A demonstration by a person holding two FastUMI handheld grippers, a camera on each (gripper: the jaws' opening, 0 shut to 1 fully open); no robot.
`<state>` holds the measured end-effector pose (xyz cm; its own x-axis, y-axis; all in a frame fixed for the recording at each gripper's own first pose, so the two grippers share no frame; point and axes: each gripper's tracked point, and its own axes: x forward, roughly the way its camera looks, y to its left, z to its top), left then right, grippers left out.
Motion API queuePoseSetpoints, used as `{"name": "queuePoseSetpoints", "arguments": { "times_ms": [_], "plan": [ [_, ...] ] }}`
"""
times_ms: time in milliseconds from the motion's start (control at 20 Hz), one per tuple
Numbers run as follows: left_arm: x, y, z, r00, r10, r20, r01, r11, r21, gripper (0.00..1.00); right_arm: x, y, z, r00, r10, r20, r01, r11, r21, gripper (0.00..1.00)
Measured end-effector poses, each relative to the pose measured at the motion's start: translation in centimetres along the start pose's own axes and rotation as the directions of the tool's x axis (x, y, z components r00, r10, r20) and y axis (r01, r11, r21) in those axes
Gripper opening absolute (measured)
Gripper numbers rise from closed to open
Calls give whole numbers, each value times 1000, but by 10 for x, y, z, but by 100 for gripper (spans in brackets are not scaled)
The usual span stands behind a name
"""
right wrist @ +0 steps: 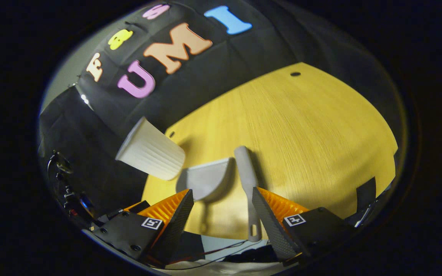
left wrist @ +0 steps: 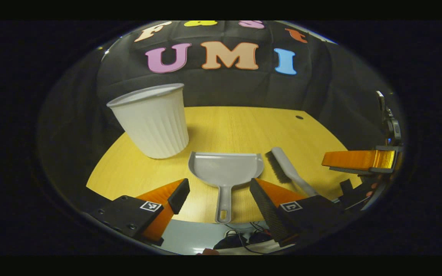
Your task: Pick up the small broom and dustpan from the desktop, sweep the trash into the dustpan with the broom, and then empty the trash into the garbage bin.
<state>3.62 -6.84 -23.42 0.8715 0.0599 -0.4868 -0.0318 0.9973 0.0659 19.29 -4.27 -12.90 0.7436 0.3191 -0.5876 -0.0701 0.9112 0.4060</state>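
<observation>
In the left gripper view we find the left gripper [left wrist: 218, 191] with its fingers spread wide and nothing between them, held above the near edge of the table [left wrist: 244, 126]. The dustpan [left wrist: 225, 168] lies flat on the wooden top just ahead, its handle pointing back toward the near edge and passing between the spread fingers without contact. The broom [left wrist: 287, 168] lies immediately beside the dustpan on the table, bristles toward the far edge and handle angled toward the near edge. The garbage bin [left wrist: 152, 120], a ribbed white container, stands upright toward the far left part of the table, just beyond the dustpan's pan. At the side of this view we also see the right gripper [left wrist: 359, 160], held apart from the broom.

In the right gripper view, the right gripper [right wrist: 223, 207] is likewise parted and empty. The broom [right wrist: 248, 180] handle runs between its fingers, lying close to one finger; we cannot tell whether it touches. The dustpan [right wrist: 205, 180] lies alongside the broom, and the garbage bin [right wrist: 152, 155] stands behind it near the table [right wrist: 313, 134] edge by the cloth wall.
</observation>
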Motion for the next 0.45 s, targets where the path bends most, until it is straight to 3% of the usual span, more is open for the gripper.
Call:
{"name": "queuePoseSetpoints", "arguments": {
  "times_ms": [100, 250, 450],
  "plan": [
    [-22, 0, 30, 996, 6, 89, -5, 1000, -11, 96, -14, 29, 13, 991, 41, 126, -34, 998, -53, 98],
    [-50, 4, 72, 967, 34, 252, -35, 999, 1, 95, -34, 62, 39, 952, 79, 296, -31, 986, -163, 98],
    [-77, 16, 88, 927, 101, 362, -132, 989, 63, 95, -55, 80, 65, 898, 126, 421, 5, 955, -296, 98]
  ]
}}
